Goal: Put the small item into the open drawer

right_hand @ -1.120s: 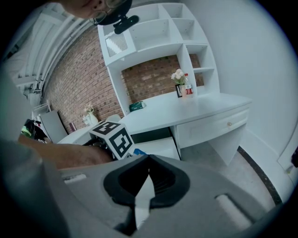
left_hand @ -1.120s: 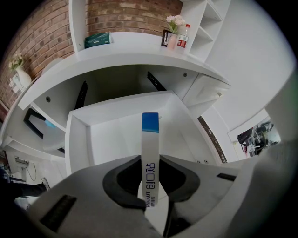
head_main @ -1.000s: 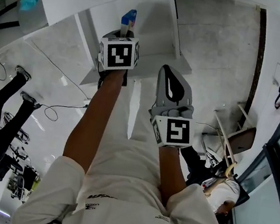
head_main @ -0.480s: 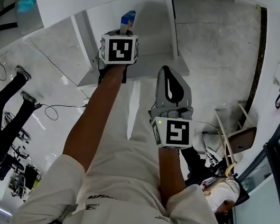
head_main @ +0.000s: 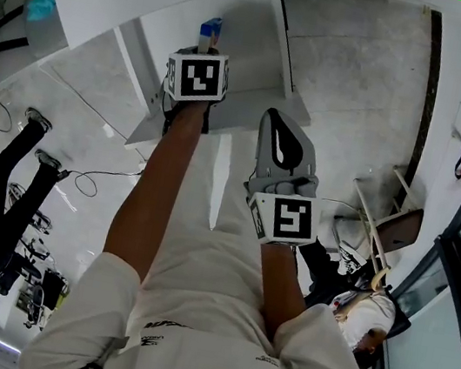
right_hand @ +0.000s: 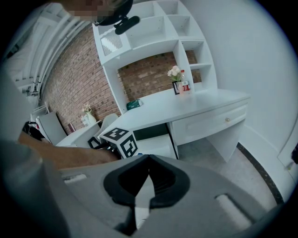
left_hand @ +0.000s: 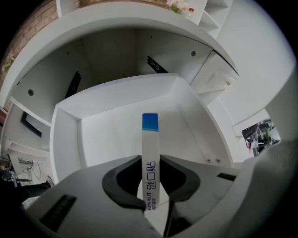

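The slim white box (left_hand: pixel 150 139) with the blue end has sunk a little deeper toward the open drawer (left_hand: pixel 65 144) over the last second, carried down by the left gripper (left_hand: pixel 150 183). The right gripper (right_hand: pixel 148 160) has kept its place. The box stands out along the left jaws, blue end first, and their dark pads are clamped on its lower printed part. It hangs over the middle of the bare white drawer floor, apart from all the walls and not yet touching anything. The step in hand looks like the final lowering and release. To do it well, keep coming down until the blue end is just above the floor, then lean the box over so it lies flat rather than dropping on end and toppling. Part the jaws only then, and draw back along the same line, clear of the drawer's front wall. The right gripper's jaws are together on nothing, held back near the person's legs, and it can stay there.
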Demonstrator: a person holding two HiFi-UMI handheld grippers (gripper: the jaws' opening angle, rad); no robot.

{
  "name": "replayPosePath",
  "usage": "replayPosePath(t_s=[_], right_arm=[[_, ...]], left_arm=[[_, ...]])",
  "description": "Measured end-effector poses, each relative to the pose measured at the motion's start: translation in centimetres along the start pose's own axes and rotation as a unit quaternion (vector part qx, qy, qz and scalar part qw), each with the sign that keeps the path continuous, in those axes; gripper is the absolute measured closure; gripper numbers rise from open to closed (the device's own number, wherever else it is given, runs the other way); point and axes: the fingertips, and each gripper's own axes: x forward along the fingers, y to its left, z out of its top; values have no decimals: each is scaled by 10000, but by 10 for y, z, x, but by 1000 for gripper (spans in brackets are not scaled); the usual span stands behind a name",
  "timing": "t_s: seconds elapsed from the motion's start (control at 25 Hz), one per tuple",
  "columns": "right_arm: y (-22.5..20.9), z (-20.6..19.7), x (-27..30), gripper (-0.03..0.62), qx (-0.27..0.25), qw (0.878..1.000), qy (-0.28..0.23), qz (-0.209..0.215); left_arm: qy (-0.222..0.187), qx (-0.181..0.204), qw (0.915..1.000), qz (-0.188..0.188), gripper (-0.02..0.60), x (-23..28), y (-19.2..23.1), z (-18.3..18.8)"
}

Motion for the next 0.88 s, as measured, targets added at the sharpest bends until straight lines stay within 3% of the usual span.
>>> replayPosePath(t_s=[0.88], right_arm=[[2, 10, -5, 594, -18, 10000, -78, 11]], left_arm=[[-185, 7, 9995, -253, 440, -13, -7, 11]])
